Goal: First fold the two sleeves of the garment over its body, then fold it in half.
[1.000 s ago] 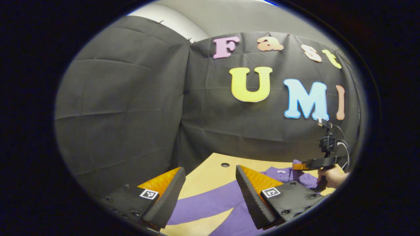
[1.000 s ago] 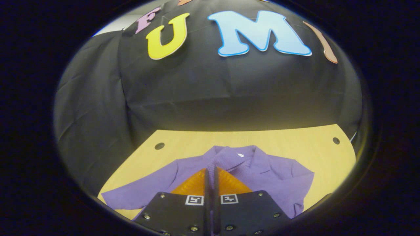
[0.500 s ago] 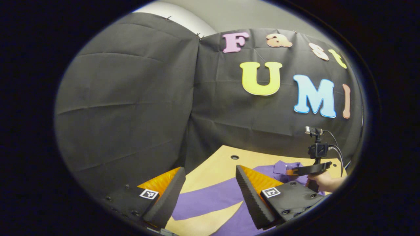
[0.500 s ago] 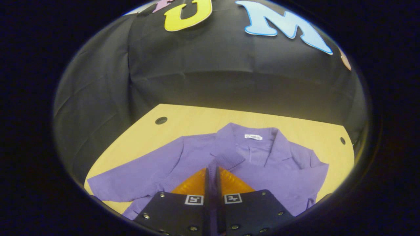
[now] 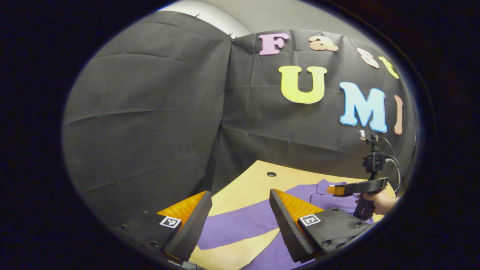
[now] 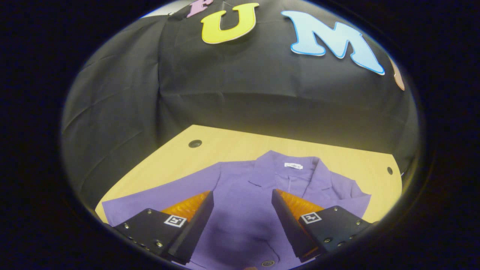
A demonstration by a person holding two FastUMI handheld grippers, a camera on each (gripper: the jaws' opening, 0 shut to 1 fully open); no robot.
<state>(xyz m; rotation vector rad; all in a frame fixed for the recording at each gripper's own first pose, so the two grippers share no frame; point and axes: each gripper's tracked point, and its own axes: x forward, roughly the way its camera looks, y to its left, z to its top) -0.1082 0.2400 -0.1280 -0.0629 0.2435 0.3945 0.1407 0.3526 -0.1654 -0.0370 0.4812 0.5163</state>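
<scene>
Purple garment [image 6: 243, 210] lies flat on the table [image 6: 232, 144]; both the right gripper [image 6: 242, 215] and left gripper [image 5: 240, 221] hover spread apart, holding nothing. Next, judged: pinch the outstretched left sleeve [image 5: 240, 225], lower centre of the left gripper view, near its cuff, then carry it over the body

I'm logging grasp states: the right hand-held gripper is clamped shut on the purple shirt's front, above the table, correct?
Not quite. The right gripper view shows the right hand-held gripper open, its fingers spread apart over the purple shirt, gripping nothing. It is indeed above the shirt's front, which lies on the table.
</scene>
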